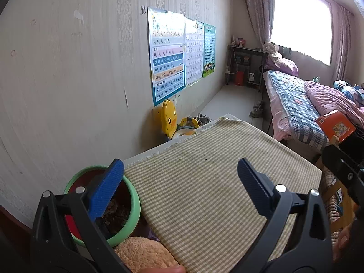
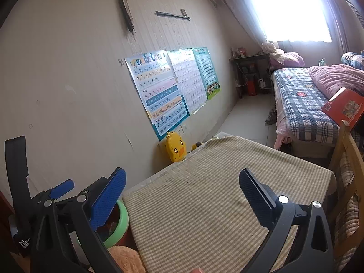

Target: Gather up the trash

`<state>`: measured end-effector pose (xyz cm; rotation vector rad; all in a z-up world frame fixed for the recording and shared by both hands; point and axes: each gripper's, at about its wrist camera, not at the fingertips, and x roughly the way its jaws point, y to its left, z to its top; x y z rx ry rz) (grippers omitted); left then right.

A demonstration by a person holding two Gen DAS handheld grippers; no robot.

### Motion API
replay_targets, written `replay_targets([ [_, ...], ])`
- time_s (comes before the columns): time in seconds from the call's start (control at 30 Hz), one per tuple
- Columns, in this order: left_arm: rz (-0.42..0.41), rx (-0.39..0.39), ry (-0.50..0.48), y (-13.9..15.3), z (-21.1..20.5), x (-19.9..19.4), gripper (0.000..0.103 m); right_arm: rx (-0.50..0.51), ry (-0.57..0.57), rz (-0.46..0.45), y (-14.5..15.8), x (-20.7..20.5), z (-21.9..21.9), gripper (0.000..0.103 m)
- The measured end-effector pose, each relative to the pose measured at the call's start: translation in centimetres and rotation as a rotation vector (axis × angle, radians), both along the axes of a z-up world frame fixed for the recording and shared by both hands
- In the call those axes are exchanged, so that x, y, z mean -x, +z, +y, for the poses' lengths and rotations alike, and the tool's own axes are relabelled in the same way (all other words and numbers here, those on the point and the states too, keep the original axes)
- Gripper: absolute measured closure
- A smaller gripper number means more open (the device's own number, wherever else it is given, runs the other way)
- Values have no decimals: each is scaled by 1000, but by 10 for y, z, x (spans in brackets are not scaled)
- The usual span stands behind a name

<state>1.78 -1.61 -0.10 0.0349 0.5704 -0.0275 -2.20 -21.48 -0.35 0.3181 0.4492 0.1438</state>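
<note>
Trash (image 1: 115, 213) is sitting inside the green-rimmed bin (image 1: 134, 204) wedged between wall and table (image 1: 204, 182); none is showing on the checked cloth. Largest risk: the table's far edges are dropping to floor and bed (image 1: 295, 104) (a sweep could overshoot). Smaller: the left tool (image 1: 179, 182), spread wide and grasping nothing, is hovering by the bin rim and could tip it. The right tool (image 2: 182, 188) is likewise released.

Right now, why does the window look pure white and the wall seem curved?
Left wrist view: the window is blown out by daylight, and the fisheye lens bows the wall. Right wrist view: stronger glare washes over the curtain.
</note>
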Motion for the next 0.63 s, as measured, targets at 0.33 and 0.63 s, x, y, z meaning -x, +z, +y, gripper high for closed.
replay_targets([
  [0.33, 65, 6, 2, -22, 0, -13, 5, 9, -10, 89, -40, -27, -14, 7],
  [0.63, 134, -23, 56, -57, 31, -15, 5, 141, -303, 385, -171, -133, -109, 7],
])
